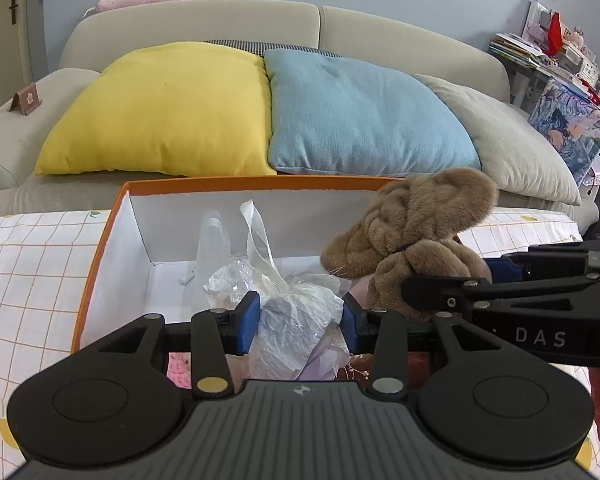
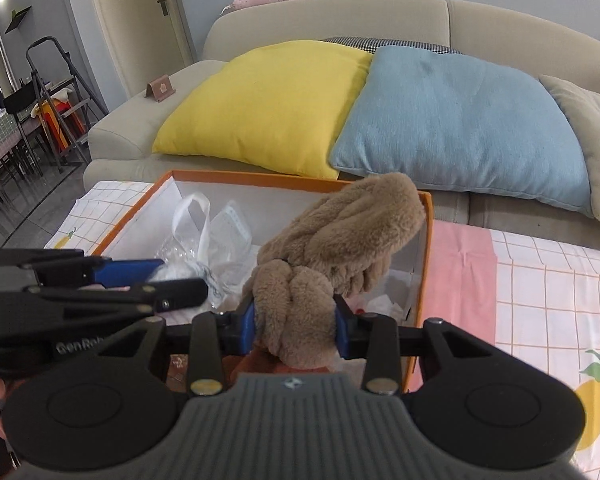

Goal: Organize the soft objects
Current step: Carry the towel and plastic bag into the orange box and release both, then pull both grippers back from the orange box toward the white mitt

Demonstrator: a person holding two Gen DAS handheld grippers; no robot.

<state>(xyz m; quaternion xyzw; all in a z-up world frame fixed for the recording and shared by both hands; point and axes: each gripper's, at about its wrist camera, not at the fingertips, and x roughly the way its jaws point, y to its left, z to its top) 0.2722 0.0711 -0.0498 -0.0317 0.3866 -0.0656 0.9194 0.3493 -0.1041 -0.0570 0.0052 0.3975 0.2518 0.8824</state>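
A beige sofa (image 1: pixel 380 28) filled the background, carrying a yellow cushion (image 1: pixel 164 112), a blue cushion (image 1: pixel 360 120) and a grey cushion (image 1: pixel 512 148); in front lay a checked cloth (image 1: pixel 28 264) bearing an orange box (image 1: pixel 100 240) with white inner walls; over the box's right side hung a brown plush toy (image 2: pixel 340 232), pinched by the right gripper (image 2: pixel 296 330), its blue pads pressed into the fur; beside it, over the box's middle, the left gripper (image 1: pixel 298 320) clamped a crumpled plastic bag (image 1: pixel 292 312), whose handles stood upward.
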